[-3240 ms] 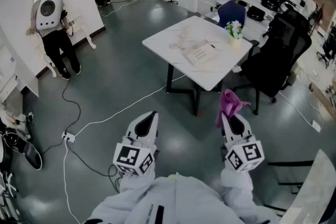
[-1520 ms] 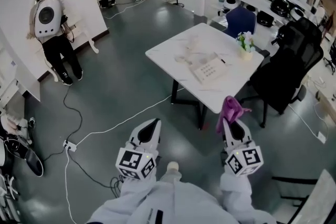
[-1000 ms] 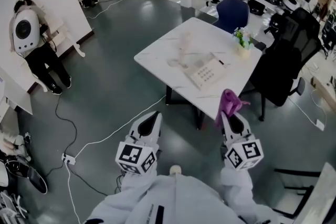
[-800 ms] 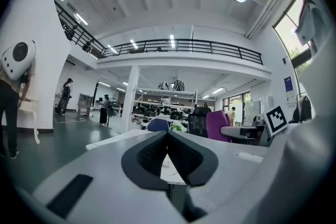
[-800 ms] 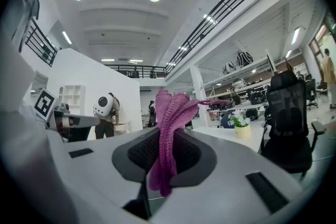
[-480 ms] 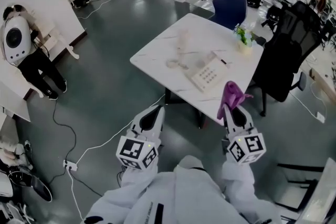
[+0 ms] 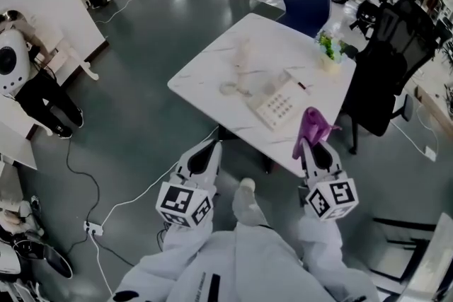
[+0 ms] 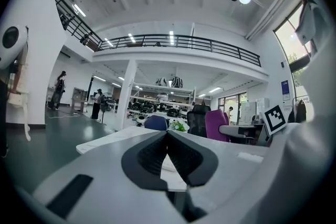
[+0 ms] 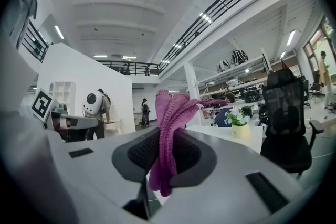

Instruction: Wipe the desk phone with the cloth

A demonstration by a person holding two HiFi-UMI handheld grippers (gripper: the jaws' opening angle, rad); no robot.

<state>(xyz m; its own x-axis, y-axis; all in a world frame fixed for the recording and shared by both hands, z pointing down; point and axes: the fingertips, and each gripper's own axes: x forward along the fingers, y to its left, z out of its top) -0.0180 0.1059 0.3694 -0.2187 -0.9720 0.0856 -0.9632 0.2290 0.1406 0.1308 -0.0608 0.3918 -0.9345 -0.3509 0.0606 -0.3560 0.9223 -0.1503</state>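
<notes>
A cream desk phone lies near the front edge of the white marble-look table, with its coiled cord and handset to its left. My right gripper is shut on a purple cloth, which sticks up out of the jaws, just short of the table's near corner. My left gripper is shut on nothing and hangs over the floor in front of the table. Both grippers are well short of the phone.
A small potted plant stands at the table's right edge. A black office chair is at the right, a blue chair behind the table. White cables run across the grey floor. A person stands at the wall on the left.
The view has come closer to the table; the phone now lies nearer to the grippers. Both grippers keep the same pose, the cloth still held in the right one.
</notes>
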